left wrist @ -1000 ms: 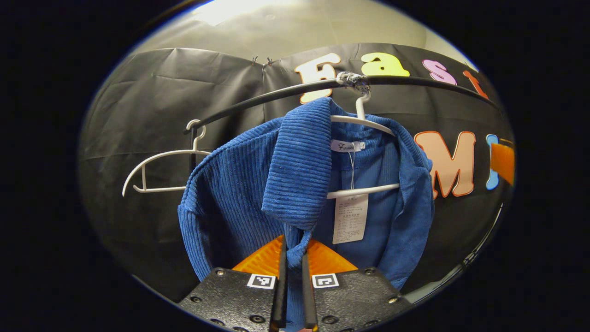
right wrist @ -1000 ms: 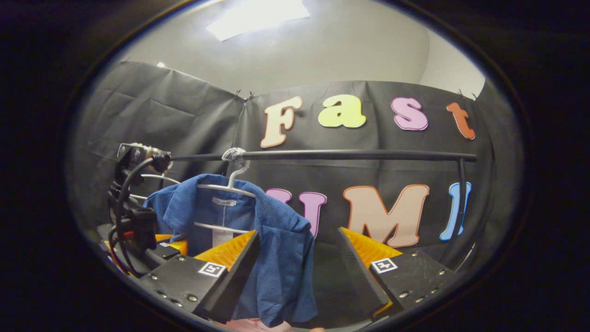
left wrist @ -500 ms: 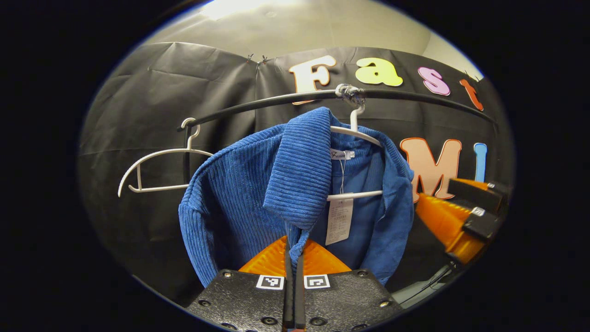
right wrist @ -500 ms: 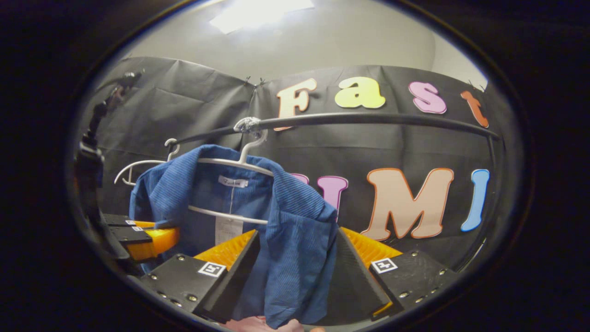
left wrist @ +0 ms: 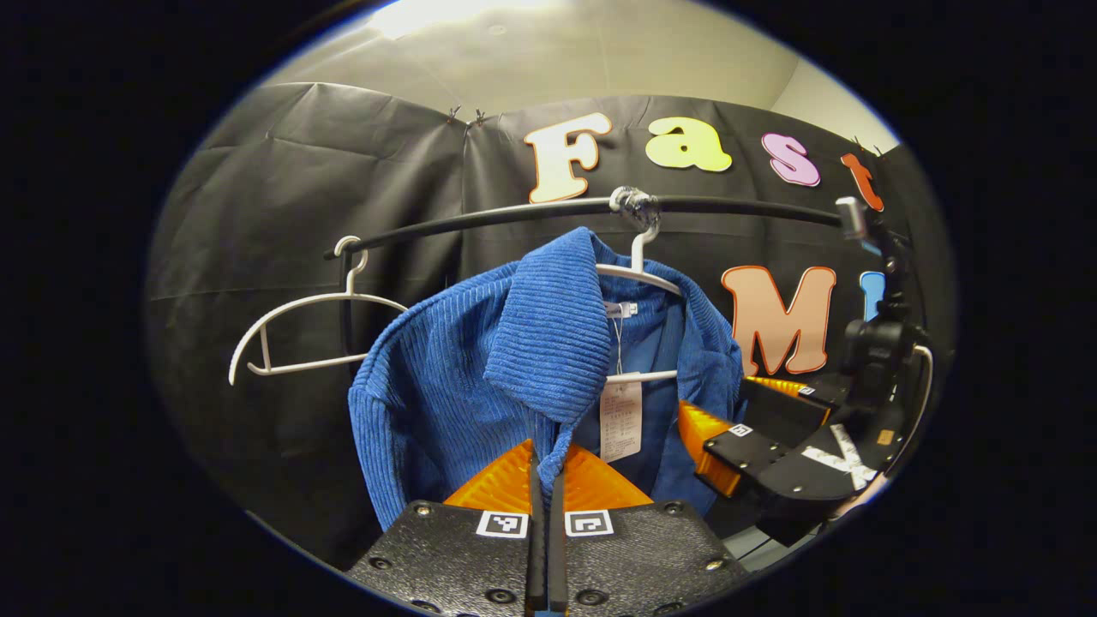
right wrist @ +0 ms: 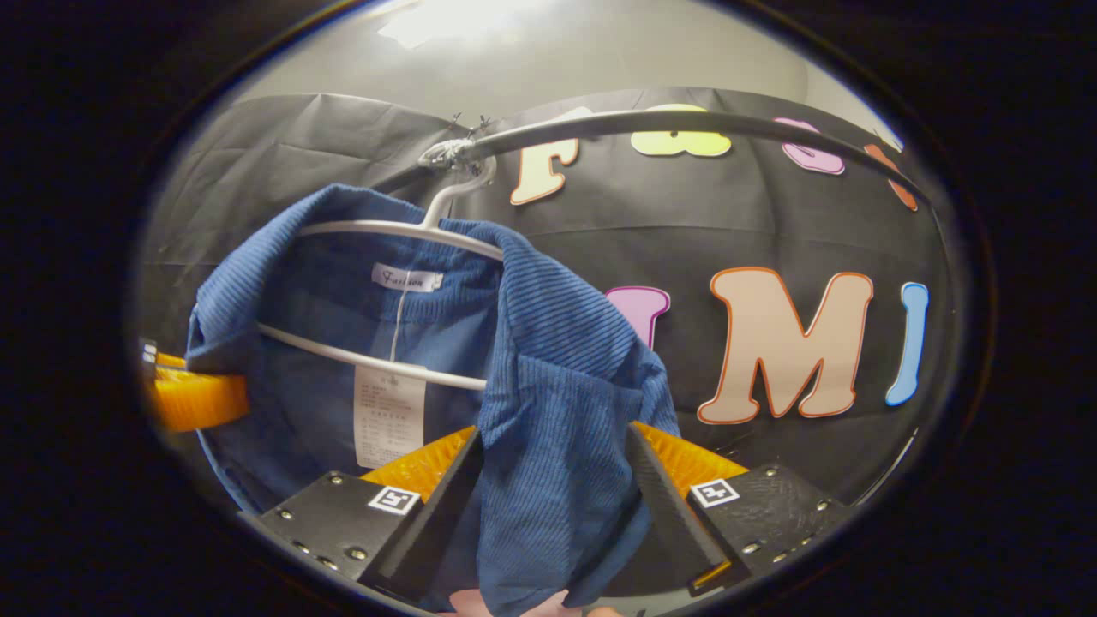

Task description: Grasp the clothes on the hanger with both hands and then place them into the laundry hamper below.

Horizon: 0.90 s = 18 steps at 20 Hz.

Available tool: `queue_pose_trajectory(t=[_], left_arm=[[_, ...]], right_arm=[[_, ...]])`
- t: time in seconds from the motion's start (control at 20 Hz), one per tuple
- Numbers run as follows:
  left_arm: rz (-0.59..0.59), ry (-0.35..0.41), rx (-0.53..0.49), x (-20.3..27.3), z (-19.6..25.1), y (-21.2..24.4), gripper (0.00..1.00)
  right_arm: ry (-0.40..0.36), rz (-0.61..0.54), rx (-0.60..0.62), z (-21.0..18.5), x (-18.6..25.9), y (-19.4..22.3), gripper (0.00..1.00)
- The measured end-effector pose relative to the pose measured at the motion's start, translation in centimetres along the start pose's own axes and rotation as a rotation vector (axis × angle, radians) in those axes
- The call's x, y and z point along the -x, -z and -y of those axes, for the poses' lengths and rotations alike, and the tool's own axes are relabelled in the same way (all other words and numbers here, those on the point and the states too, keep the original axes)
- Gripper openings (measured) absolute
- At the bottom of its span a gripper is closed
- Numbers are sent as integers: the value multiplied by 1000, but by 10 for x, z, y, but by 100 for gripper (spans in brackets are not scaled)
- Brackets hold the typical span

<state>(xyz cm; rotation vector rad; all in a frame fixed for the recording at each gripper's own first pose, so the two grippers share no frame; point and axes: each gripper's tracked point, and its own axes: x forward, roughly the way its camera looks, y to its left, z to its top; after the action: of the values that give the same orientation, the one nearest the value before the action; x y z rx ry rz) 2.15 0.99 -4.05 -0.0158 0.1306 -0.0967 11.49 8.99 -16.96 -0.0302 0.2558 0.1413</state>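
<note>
Already the blue ribbed corduroy shirt (left wrist: 480, 360) hangs on the white plastic hanger (right wrist: 403, 230), whose hook sits over the black metal rail (left wrist: 514, 214), and both grippers meet it from below and in front. In the left gripper view, the left gripper (left wrist: 545, 480) has its jaws drawn tight together on the shirt's left front edge, just under the collar flap, with the cloth running straight up from them. In the right gripper view, the right gripper (right wrist: 553, 480) has its jaws still apart, and the shirt's right front panel hangs down between them; the cloth seems to brush the fingers on both sides, though I cannot tell whether either presses on it.

So the relation that matters is vertical. The shirt's long axis runs down from the hanger's shoulders, and each set of jaws holds or straddles one front edge below them. By my reckoning, the right jaws need to close before any pull, and the garment must then come off the hanger's arms toward the near side. An empty white hanger (left wrist: 300, 330) hangs farther left on the rail.
</note>
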Motion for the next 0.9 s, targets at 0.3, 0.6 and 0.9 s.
queue_pose_trajectory(t=[0.3,0.6,0.9], left_arm=[[18,-13,14,12,-5,-12,4],[19,-50,20,16,-19,-15,2],[28,-75,19,17,-29,-20,0]], right_arm=[[-1,-80,-33,1,-20,24,93],[-2,-92,-15,10,-21,29,83],[-18,-105,-39,9,-22,31,51]])
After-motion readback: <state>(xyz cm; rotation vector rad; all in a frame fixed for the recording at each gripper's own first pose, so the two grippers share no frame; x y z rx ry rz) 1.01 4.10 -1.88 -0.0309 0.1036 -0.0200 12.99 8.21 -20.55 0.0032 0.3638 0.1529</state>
